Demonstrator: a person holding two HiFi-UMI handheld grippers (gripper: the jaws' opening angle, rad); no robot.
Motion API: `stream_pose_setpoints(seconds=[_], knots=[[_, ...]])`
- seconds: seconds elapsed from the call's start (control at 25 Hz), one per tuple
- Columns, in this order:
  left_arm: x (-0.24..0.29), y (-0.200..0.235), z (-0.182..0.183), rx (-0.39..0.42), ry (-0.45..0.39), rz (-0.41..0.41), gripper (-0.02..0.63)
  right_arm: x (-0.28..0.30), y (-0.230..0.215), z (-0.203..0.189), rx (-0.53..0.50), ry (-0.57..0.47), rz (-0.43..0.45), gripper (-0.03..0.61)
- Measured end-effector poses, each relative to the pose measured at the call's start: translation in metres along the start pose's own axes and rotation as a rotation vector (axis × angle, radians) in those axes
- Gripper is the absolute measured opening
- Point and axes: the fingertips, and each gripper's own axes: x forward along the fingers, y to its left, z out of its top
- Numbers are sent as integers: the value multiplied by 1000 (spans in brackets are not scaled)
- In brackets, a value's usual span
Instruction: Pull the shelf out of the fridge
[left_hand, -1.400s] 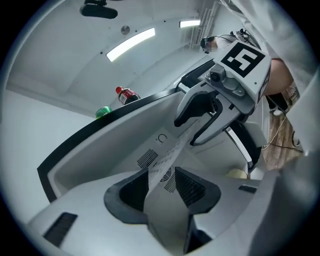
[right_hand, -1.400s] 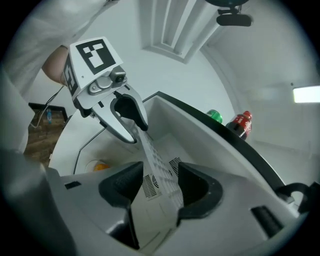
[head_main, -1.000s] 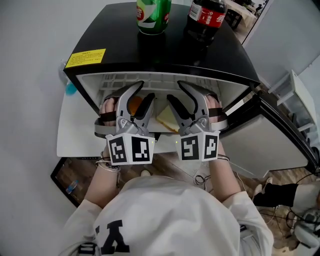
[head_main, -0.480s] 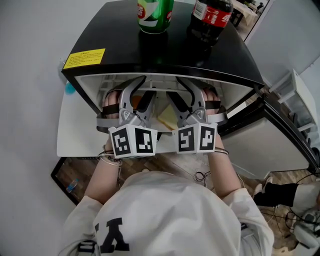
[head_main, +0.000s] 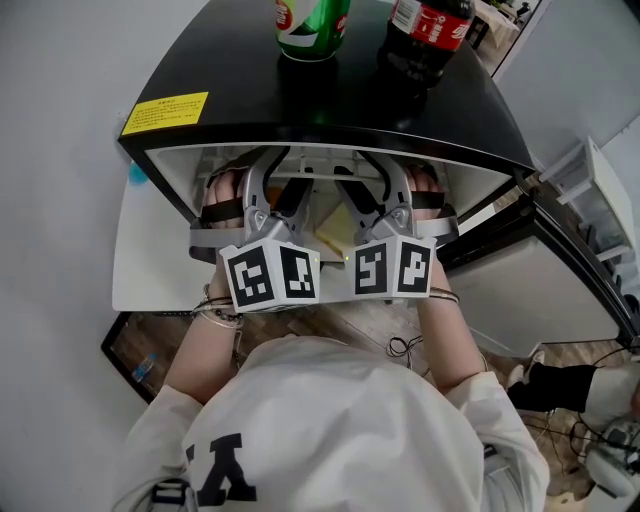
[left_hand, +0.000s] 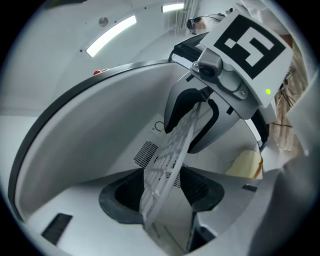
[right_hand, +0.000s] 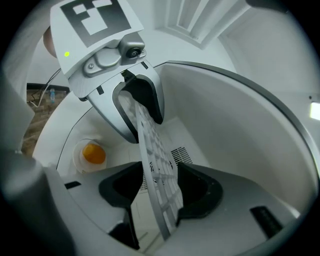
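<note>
Head view sits high over the person, aimed steeply down at the fridge top and its open mouth. Left gripper view is right inside, rolled on its side, facing the back wall, with the shelf edge-on and very close. Right gripper view mirrors it. Both share the shelf and the rear vent.

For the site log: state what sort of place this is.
Likely an office or workroom, not a kitchen: a small fridge with two drink bottles on top, loose cables on the wood floor.
</note>
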Motion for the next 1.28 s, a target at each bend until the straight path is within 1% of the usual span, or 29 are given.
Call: stream_pose_setpoints(seconds=[0.12,0.2,0.24,0.36,0.44,0.72,0.92,0.96,1.0,1.04,1.2,1.28], knots=[[4,-5,-5,56,56,-8,216,3,1,-2,-26,19,-5,221],[7,-7,-7,77,88,-4,230,4,2,-4,-36,36,-8,221],[7,-7,-6,77,89,2,232,4,2,-4,-36,39,-8,221],[5,-4,2,80,53,21,231,2,1,0,-30,22,-4,221],[7,-3,4,83,48,20,230,3,0,4,-36,14,-1,221],[26,5,-8,112,99,43,230,12,3,0,-94,60,-1,221],[31,7,-9,142,123,64,229,15,6,-4,-113,101,34,219],[31,7,-9,148,124,70,220,15,5,-4,-118,104,32,205],[31,8,-9,154,124,76,185,16,4,-4,-124,106,28,156],[31,9,-9,162,123,82,154,16,3,-5,-130,107,21,92],[30,6,-8,210,108,107,126,15,3,-5,-154,105,-12,84],[29,6,-8,215,99,106,123,15,2,-5,-152,102,-13,84]])
